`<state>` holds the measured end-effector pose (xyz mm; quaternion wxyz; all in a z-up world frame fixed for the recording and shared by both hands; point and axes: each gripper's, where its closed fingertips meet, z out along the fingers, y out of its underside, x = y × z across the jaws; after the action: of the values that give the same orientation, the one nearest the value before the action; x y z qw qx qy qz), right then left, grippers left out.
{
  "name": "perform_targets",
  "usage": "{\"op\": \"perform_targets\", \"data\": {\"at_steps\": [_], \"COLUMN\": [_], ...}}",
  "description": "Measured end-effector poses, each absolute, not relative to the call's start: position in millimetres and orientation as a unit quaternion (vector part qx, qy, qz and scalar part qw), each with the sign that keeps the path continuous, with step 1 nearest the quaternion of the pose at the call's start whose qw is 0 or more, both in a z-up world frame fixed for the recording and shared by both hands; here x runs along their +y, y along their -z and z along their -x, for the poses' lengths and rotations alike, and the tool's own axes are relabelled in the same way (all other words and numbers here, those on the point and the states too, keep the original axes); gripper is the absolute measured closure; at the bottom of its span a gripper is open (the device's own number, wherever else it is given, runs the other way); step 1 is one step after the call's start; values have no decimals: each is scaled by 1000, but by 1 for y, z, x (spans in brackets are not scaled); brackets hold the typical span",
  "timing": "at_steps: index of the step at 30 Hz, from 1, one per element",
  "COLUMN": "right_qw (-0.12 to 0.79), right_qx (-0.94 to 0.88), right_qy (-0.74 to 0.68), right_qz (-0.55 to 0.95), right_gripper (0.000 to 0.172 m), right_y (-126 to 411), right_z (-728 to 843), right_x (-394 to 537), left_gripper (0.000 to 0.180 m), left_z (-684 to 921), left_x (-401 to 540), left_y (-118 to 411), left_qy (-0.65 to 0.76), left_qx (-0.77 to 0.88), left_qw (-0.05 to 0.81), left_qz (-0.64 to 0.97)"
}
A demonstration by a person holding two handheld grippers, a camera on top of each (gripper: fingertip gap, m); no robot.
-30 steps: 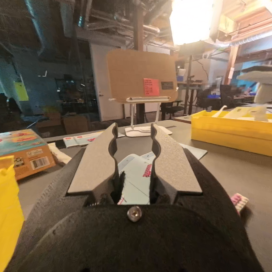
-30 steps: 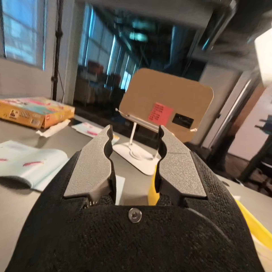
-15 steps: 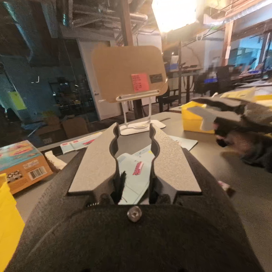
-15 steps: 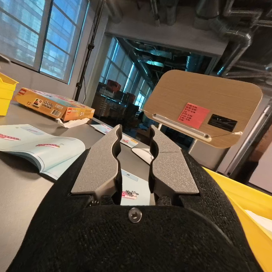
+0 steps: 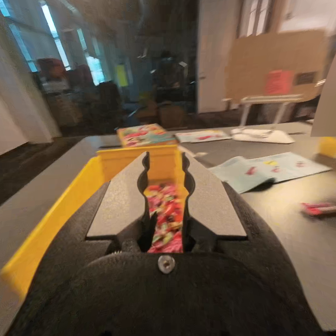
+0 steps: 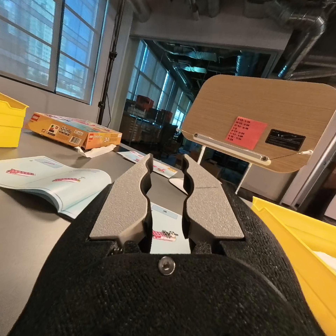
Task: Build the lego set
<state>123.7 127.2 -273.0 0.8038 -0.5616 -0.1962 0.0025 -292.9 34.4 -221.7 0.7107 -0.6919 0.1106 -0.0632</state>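
Hovering your left claw (image 5: 165, 160), parted and bare, over the yellow bin (image 5: 60, 198) of pink and red pieces (image 5: 166, 209); your right claw (image 6: 166, 161) gapes bare above a booklet (image 6: 54, 183)

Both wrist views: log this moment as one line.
left gripper: open, empty, over yellow plastic bin of small colourful pieces | right gripper: open, empty, above open pale-blue booklet
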Motion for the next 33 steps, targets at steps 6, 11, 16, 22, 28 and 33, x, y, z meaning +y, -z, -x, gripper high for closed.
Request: {"op": "perform_targets", "data": {"at_steps": [6,11,16,22,28,33], "right_qw": [801,796,803,804,804,803], "right_qx": [-176,-177,-153,-107,-71,-57], "right_qy": [-8,3,7,-10,-39,-53], "right_qz": [572,579,575,585,589,590], "right_gripper": [143,143,145,146,146,146], "right_y": [275,278,274,275,276,276], "right_z": [-131,-132,-141,-158,-170,-174], "right_x": [131,134,133,135,137,137], "left_gripper": [143,136,122,131,129,127], "left_z": [351,340,307,322,317,317], "left_x": [44,44,50,61,45,56], "left_y": [264,307,330,364,378,384], "left_qy": [72,101,154,87,143,120], "left_qx": [156,322,416,456,467,478], "left_qw": [615,476,381,283,217,219], "left_qz": [770,812,811,839,845,842]}}
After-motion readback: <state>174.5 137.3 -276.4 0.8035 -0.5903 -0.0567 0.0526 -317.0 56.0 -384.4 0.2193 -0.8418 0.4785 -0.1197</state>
